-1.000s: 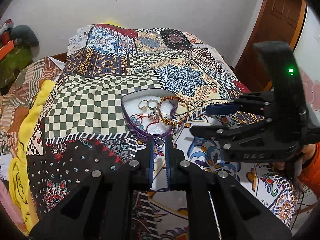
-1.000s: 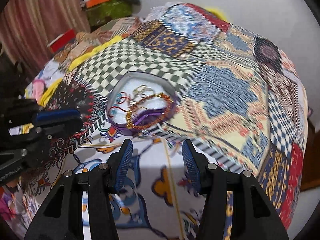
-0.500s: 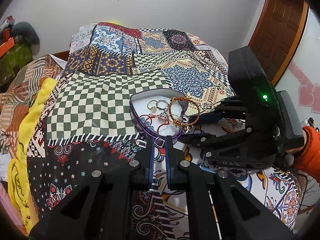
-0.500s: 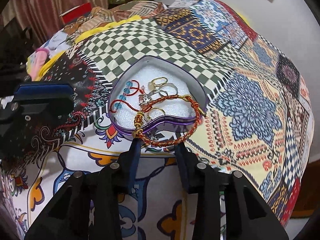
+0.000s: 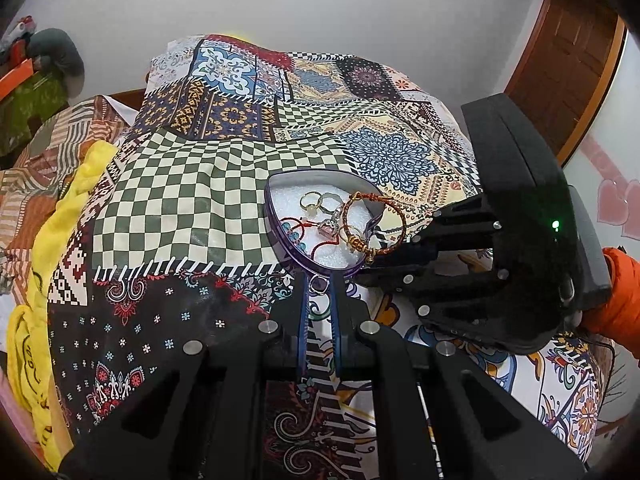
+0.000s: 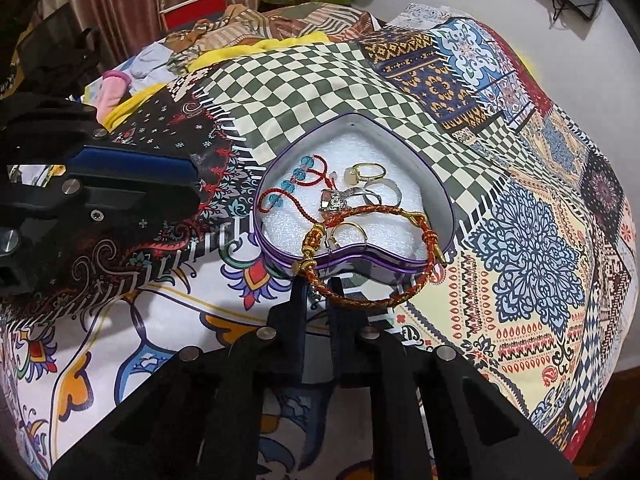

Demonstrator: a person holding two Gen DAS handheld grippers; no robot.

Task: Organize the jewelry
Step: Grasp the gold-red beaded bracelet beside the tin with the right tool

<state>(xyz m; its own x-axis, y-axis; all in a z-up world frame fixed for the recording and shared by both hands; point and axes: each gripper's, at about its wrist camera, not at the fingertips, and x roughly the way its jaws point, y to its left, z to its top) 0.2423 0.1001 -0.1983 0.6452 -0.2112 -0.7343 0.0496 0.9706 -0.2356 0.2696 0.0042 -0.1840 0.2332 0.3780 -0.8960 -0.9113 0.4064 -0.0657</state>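
A purple heart-shaped tin [image 6: 440, 196] [image 5: 272, 216] lies on the patchwork bedspread. On its white foam are rings [image 6: 370, 172], a red cord with blue beads [image 6: 280, 196] and a small pendant. A red-and-gold braided bracelet [image 6: 360, 300] [image 5: 400, 216] hangs over the tin's near rim. My right gripper [image 6: 318, 292] [image 5: 372, 266] points down at that rim, its jaws closing, and they pinch the bracelet's cord. My left gripper [image 5: 319, 282] [image 6: 194, 188] is just short of the tin's pointed end, shut on a small silver ring [image 5: 318, 285].
The patterned bedspread [image 5: 192, 208] covers the whole bed. A yellow cloth [image 5: 60, 220] and heaped clothes [image 6: 120, 84] lie along its left side. A wooden door [image 5: 568, 52] stands at the back right. A person's orange sleeve [image 5: 616, 308] is behind the right gripper.
The right gripper's fingers came together from wide open. It rolled and moved in and down to the tin's rim, onto the bracelet. The left gripper kept still, still shut.
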